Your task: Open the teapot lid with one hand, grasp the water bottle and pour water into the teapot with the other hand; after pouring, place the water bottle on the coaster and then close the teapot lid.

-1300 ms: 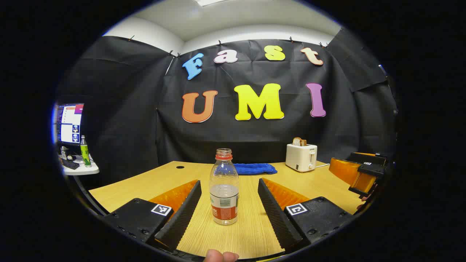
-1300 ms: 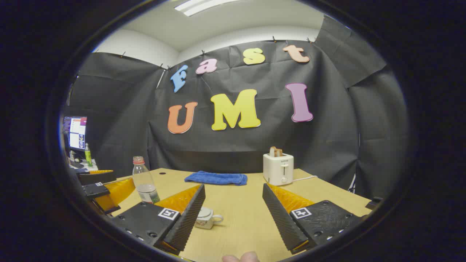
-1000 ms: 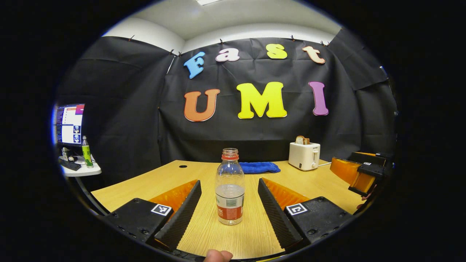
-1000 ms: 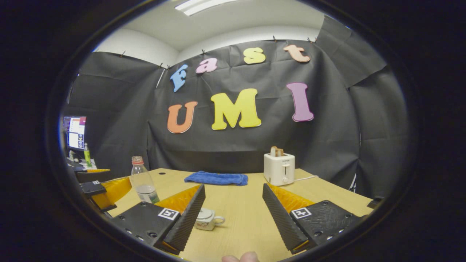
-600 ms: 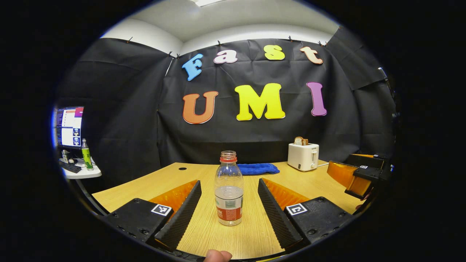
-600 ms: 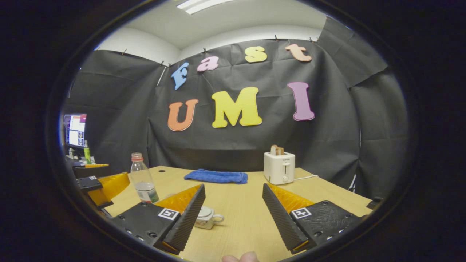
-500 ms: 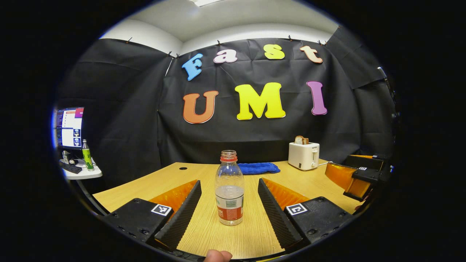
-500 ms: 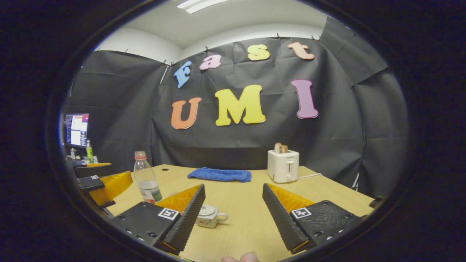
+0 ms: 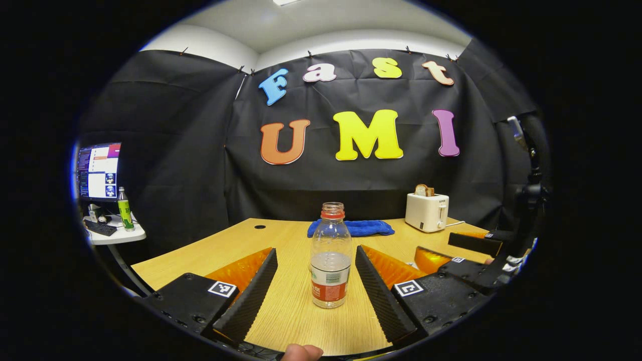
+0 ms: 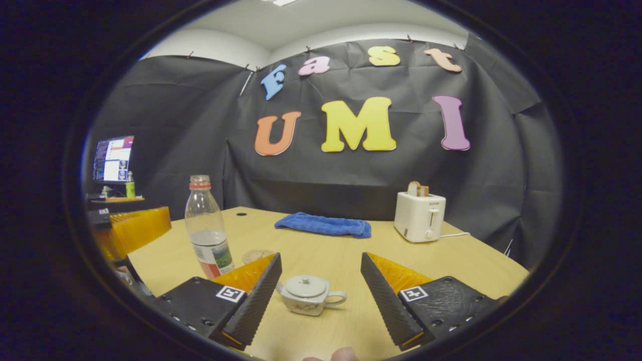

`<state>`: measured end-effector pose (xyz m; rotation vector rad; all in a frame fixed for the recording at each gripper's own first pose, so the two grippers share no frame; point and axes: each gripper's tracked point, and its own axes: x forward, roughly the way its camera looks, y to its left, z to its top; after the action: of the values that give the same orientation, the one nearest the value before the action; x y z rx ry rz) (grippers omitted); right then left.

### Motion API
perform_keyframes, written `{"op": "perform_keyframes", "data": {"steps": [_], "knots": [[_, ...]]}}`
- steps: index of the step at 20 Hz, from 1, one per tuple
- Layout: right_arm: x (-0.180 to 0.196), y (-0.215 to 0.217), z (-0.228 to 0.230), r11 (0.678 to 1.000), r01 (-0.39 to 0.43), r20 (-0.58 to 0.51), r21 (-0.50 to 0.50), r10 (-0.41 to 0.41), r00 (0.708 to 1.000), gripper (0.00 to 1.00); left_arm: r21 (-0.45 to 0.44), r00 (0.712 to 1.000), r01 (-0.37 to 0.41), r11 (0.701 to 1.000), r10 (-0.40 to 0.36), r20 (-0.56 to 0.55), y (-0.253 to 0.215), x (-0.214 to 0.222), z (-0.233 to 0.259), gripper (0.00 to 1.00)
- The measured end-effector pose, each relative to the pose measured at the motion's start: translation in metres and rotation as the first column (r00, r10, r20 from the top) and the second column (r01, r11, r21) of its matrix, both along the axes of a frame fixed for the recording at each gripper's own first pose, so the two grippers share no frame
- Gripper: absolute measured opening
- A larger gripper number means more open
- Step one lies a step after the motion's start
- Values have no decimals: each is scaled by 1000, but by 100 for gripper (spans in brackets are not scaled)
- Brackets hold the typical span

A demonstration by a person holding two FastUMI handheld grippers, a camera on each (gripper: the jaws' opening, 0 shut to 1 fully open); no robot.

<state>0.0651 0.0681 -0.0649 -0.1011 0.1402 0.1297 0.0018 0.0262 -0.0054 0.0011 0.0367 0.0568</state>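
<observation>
I'm looking into a recording booth, not a real home: black cloth wall [image 10: 165,150] clipped up under a plain white ceiling [image 9: 321,20], one wooden table [image 9: 225,250] staged with household props (toaster [image 10: 419,216] with bread, blue towel [image 10: 323,224]). Off to the side, a monitor [image 9: 98,170] and keyboard [image 9: 98,228] on a small desk.

Wooden table [image 10: 451,260] with bottle [image 10: 206,228], coaster [image 10: 255,256], teapot [image 10: 307,295], towel [image 10: 323,224], toaster [image 10: 419,216].
</observation>
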Motion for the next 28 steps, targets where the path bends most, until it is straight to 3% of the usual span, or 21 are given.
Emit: {"op": "perform_keyframes", "data": {"steps": [5,13,14,16,17,18,21,28], "knots": [[23,9,-25,1000,-16,-69,-18,15,998,96,-13,1000,-11,1000,11,-14,9,3,-4,98],[37,18,-40,999,-35,-120,-31,31,992,41,-17,999,-14,1000,14,-40,13,6,-10,98],[39,16,-39,999,-29,-115,-32,25,993,21,-23,999,-13,1000,12,-41,14,5,-10,98],[38,17,-44,999,-37,-126,-36,33,991,7,-26,999,-9,1000,8,-35,14,7,-9,98],[43,19,-40,998,-51,-132,-32,46,990,7,-26,999,-9,1000,8,-36,14,7,-10,98],[40,17,-42,998,-54,-128,-38,48,991,1,-27,999,-7,1000,6,-40,13,8,-12,98],[40,20,-43,995,-64,-123,-76,55,991,1,-31,998,12,999,-14,-56,11,9,-19,98],[37,24,-14,994,-88,-55,-63,85,995,0,-53,988,80,995,-86,-127,0,8,-49,98]]}}
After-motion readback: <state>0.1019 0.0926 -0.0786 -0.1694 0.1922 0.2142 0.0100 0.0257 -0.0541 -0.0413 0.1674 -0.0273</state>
